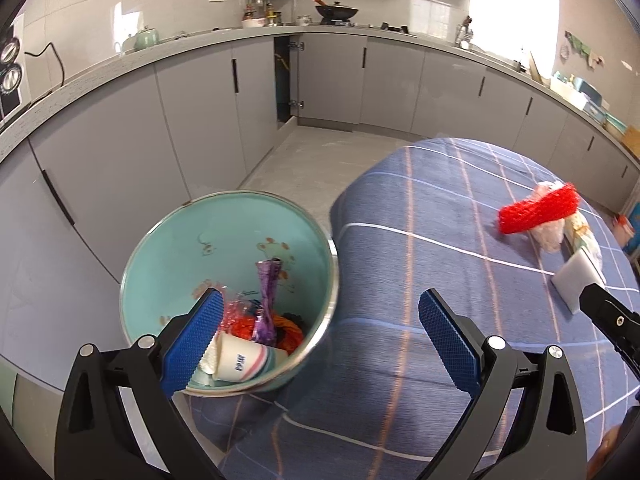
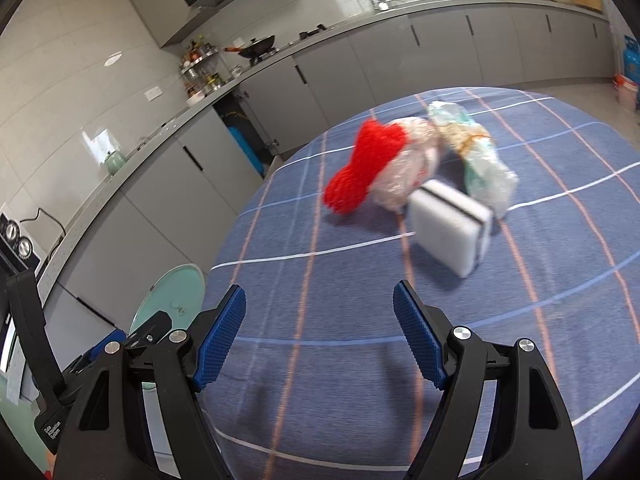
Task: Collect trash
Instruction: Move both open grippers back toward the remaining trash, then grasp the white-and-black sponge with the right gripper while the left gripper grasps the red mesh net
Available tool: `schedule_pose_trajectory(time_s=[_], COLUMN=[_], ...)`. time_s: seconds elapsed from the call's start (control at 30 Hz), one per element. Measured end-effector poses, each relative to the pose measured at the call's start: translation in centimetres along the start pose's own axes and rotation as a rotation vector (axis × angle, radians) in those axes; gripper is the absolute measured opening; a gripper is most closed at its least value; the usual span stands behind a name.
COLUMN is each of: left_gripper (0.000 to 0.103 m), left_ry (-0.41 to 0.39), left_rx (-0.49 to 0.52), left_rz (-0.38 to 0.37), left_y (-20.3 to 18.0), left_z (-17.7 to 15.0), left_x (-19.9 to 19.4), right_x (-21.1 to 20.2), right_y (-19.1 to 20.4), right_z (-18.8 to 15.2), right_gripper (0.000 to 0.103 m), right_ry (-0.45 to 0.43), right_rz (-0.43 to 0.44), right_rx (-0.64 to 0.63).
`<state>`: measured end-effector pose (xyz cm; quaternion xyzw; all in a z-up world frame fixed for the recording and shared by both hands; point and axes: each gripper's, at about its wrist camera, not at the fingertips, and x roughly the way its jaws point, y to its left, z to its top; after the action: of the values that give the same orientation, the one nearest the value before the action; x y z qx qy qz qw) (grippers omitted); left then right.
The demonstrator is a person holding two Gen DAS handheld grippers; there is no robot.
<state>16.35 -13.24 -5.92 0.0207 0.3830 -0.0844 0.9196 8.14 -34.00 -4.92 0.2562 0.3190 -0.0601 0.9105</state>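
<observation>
Left claw [image 1: 320, 340] released, empty, above teal bin [image 1: 168, 248] holding paper cup [image 1: 240, 362], purple wrapper [image 1: 266, 300]; right claw [image 2: 320, 336] released too.

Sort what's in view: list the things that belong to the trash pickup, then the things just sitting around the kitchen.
Belongs to the job:
teal bin, already holding a paper cup and purple wrapper
red mesh
clear plastic bag
crumpled packet
white sponge

Just lying about:
wok
spice rack
teal teapot
checked tablecloth
</observation>
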Motion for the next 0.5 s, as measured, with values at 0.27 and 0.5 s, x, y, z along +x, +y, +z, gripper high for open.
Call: schedule_pose_trajectory(time_s=[0.27,0.5], left_gripper=[0.096,0.096], left_ry=[0.009,0.016], left_rx=[0.061,0.104], left_rz=[-0.051,-0.081], left_y=[-3.2,-5.5], left_z=[-0.8,-1.2], left_x=[-0.4,-0.4], right_x=[-1.8,-2.2], right_y=[-3.8,-6.7], right_z=[0.1,1.1], right_gripper=[0.076,0.076], right_ry=[-0.023,-0.037], right_rz=[-0.058,-0.111], right_rx=[0.032,0.055])
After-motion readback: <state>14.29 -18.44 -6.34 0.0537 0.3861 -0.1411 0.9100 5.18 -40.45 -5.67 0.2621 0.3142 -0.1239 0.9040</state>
